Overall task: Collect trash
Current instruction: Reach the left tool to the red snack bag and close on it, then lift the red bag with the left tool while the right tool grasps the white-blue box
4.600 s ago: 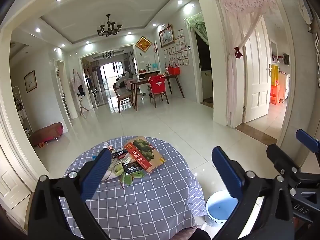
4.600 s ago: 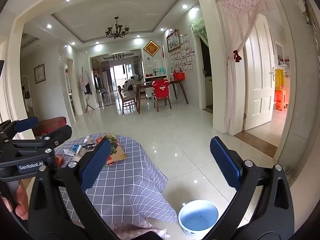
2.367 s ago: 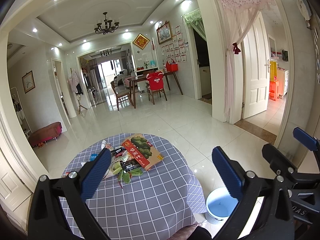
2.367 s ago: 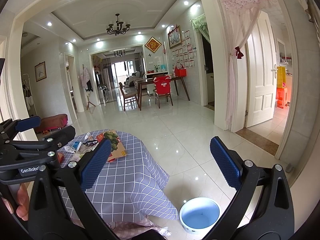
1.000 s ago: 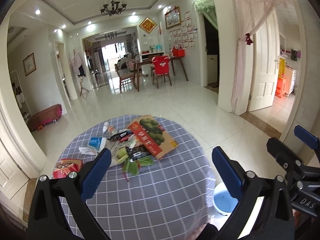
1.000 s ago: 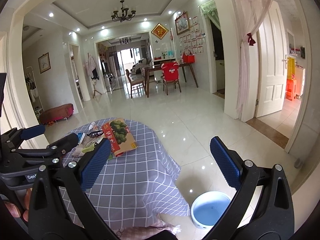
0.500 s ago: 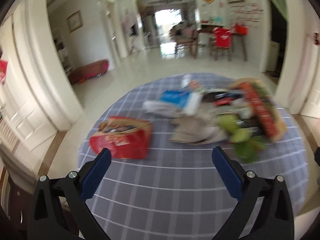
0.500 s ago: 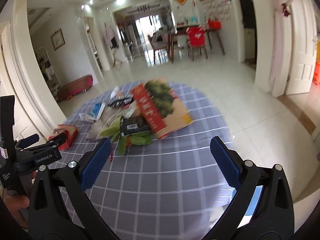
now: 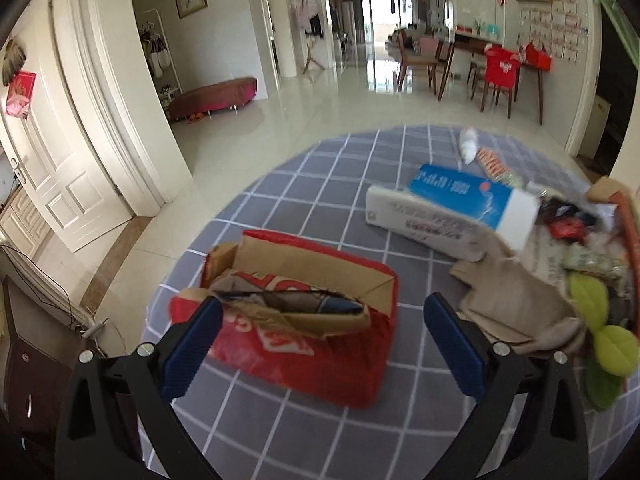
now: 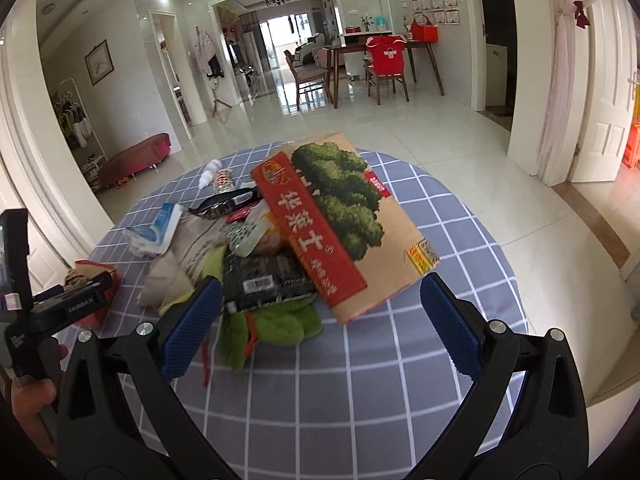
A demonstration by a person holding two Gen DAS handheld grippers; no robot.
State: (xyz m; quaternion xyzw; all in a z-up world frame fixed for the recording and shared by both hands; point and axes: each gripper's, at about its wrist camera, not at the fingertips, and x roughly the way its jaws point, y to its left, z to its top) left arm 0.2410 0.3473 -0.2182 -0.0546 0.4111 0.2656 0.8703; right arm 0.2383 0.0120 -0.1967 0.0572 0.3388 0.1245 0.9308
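A torn red snack box (image 9: 304, 312) lies on the round table with a grey checked cloth (image 9: 320, 432). My left gripper (image 9: 324, 348) is open, its blue pads either side of the box's near end, not touching. Behind it lie a blue-and-white carton (image 9: 468, 200), crumpled brown paper (image 9: 516, 300) and green leaves (image 9: 608, 344). In the right wrist view my right gripper (image 10: 320, 324) is open above the trash pile, over the green leaves (image 10: 276, 328) and a black wrapper (image 10: 264, 280). A big flat red-and-brown box (image 10: 344, 220) lies tilted on the pile.
The table edge drops to a shiny tiled floor (image 10: 500, 192) all round. White doors (image 9: 52, 168) stand at the left. A dining table with chairs (image 10: 380, 64) stands far back. The left gripper's body (image 10: 52, 308) shows at the left of the right wrist view.
Both grippers have come down and forward over the table. The left one swung left to the red snack box; the right one closed in on the trash pile. The blue bucket has left view.
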